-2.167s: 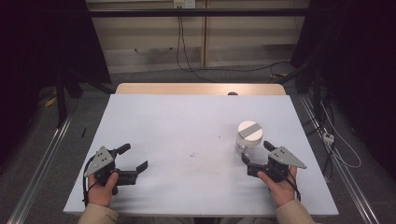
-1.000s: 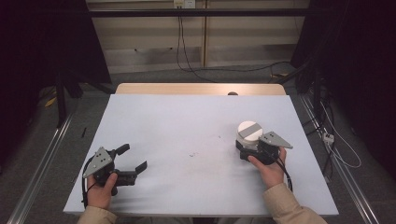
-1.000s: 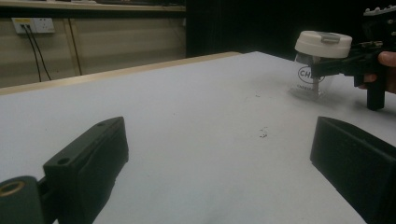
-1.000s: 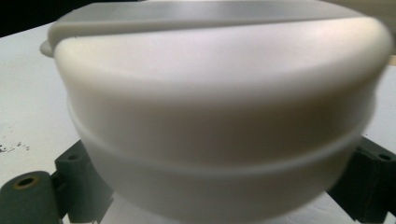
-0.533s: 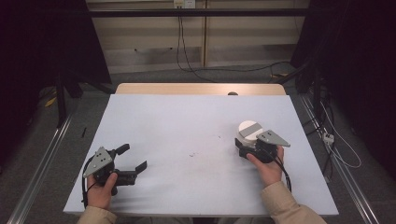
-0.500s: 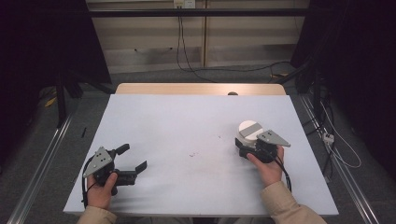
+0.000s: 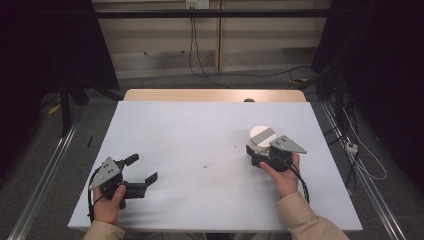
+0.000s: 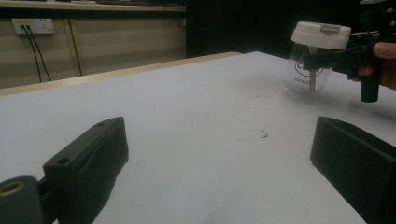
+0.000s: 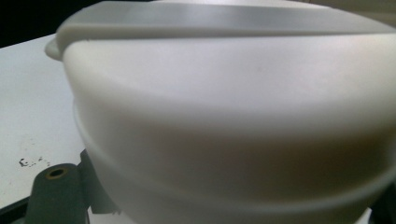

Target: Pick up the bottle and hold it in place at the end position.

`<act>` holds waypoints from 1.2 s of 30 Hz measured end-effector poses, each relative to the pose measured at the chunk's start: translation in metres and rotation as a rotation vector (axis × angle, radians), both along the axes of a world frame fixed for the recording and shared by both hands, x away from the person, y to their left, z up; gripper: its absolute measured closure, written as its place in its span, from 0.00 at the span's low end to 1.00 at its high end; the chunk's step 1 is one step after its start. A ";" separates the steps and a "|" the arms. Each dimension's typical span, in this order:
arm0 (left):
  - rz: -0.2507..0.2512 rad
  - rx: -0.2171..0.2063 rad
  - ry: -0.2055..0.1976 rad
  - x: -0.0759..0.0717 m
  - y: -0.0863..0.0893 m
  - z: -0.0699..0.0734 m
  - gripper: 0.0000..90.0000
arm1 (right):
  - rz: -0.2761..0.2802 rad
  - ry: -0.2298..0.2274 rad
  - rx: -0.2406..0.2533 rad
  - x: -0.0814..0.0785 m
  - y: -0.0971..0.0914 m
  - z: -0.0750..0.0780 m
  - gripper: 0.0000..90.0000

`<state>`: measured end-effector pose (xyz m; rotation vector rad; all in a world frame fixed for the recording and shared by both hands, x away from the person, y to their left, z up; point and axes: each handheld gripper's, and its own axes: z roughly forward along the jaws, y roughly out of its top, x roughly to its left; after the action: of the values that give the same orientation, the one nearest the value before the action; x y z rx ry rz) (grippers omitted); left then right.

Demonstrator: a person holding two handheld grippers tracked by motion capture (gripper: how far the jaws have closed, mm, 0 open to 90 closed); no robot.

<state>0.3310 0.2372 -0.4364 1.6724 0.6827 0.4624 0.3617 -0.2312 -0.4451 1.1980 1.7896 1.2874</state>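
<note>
The right gripper [image 7: 261, 154] sat with its jaws on either side of a clear jar [image 8: 308, 74], just under the jar's white lid [image 7: 263, 134]; whether the jaws were actually pressing on the glass could not be told. The right hand [image 7: 283, 176] held it low over the table, forearm coming in from the near edge. In the right gripper view the lid [image 9: 233, 107] loomed very close (blurred at that range).

The left gripper [image 7: 141, 172] rested at the near left of the white table [image 7: 200, 130], jaws spread wide with nothing between them, the left hand [image 7: 107, 204] wrapped round its body.

The jar stood upright on the table's right half, well apart from the left gripper. Bare tabletop lay between the two grippers and toward the far edge, marked by a few dark specks [image 7: 207, 165].
</note>
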 end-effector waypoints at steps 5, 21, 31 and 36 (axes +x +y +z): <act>0.000 -0.003 0.002 0.000 0.000 0.000 0.04 | 0.018 -0.006 -0.003 0.005 0.007 0.004 0.20; -0.007 -0.001 -0.001 0.001 0.000 0.000 0.04 | 0.096 -0.003 -0.001 0.020 0.036 0.008 0.20; -0.010 -0.001 0.002 0.002 -0.001 -0.001 0.04 | 0.131 0.003 -0.011 0.025 0.050 0.008 0.20; -0.009 -0.005 0.003 0.002 -0.001 -0.001 0.04 | 0.144 0.006 -0.014 0.028 0.056 0.007 0.20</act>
<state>0.3325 0.2357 -0.4375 1.6709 0.6775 0.4520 0.3894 -0.1750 -0.4376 1.0829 1.9149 1.3501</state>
